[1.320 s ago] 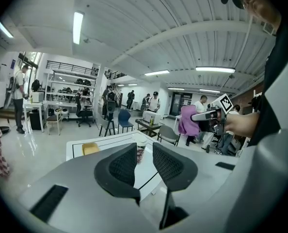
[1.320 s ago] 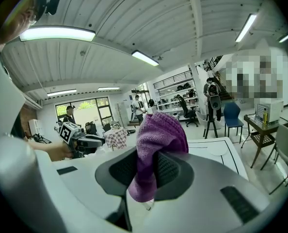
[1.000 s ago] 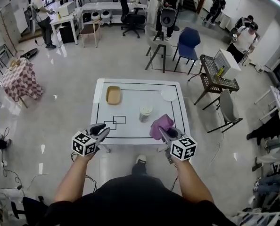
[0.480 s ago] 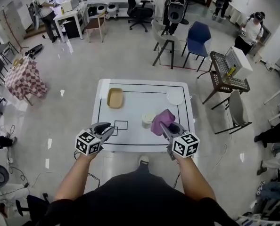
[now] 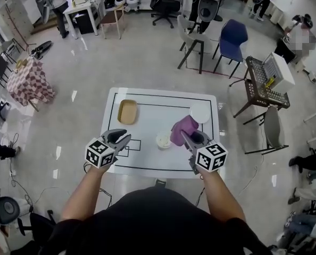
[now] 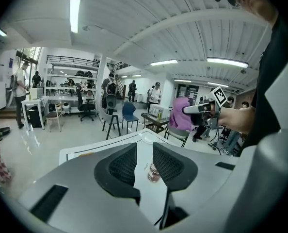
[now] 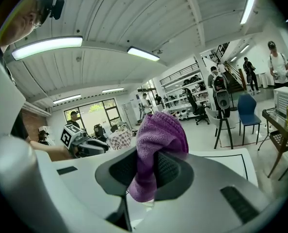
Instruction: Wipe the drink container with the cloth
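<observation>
The drink container (image 5: 163, 140) stands upright on the white table (image 5: 152, 116), in the table's near half and a little right of its middle. Nearest to us, we hold both grippers over the table's near edge. Our left gripper (image 5: 127, 138) hangs above the table's near left part, over two small black squares (image 5: 131, 145) drawn there. Its jaws are drawn together to a narrow slit and grip nothing. In the left gripper view (image 6: 144, 149) we see the container (image 6: 153, 173) through that slit, farther along the table. Our right gripper (image 5: 183, 136) is over the table's near right part, and its jaws are clamped on the purple cloth (image 5: 183, 129). In the right gripper view (image 7: 146, 166) the cloth (image 7: 156, 140) bunches up above the pads and droops below them. From the left gripper view the cloth (image 6: 181, 113) is held up off the table, clear of the container.

Farther along the table, a tan tray (image 5: 127, 111) lies in its far left part and a white plate (image 5: 200, 112) in its far right part. Beyond the table's far edge stands a blue chair (image 5: 232, 39) on the grey floor.
</observation>
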{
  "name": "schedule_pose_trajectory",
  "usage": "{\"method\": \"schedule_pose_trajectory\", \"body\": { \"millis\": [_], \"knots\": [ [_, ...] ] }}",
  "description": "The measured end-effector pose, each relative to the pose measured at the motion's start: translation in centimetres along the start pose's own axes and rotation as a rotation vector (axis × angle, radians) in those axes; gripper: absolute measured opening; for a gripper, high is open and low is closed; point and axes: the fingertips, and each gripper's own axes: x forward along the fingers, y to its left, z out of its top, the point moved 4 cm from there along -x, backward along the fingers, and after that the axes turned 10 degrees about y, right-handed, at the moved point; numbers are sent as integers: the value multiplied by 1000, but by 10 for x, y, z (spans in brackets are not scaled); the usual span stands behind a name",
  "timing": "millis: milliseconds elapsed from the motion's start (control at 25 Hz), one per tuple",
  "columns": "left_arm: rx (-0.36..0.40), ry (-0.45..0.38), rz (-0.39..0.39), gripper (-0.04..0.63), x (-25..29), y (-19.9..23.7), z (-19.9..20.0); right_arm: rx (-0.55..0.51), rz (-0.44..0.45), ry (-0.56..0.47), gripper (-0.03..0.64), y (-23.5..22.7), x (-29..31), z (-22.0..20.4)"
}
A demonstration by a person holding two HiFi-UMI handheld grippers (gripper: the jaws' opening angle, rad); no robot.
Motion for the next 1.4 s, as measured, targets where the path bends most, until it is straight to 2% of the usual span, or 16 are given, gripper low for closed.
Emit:
{"method": "schedule_pose_trajectory", "body": {
  "millis": [160,440,640,840,1040,1400],
  "knots": [
    [-8,7,18,118,31,19,28,-4,38,4,92,-35,21,23],
    [-19,-2,40,118,81,31,52,-14,102,20,92,-80,45,28],
    [-11,1,15,118,75,33,51,-16,113,28,91,-66,56,32],
    [-14,25,-15,120,106,48,48,-2,112,40,91,-84,75,29],
    [13,42,-94,125,109,51,31,16,95,39,92,-69,89,22],
    [156,132,-284,200,149,26,2,65,59,53,92,-60,112,6]
  ]
}}
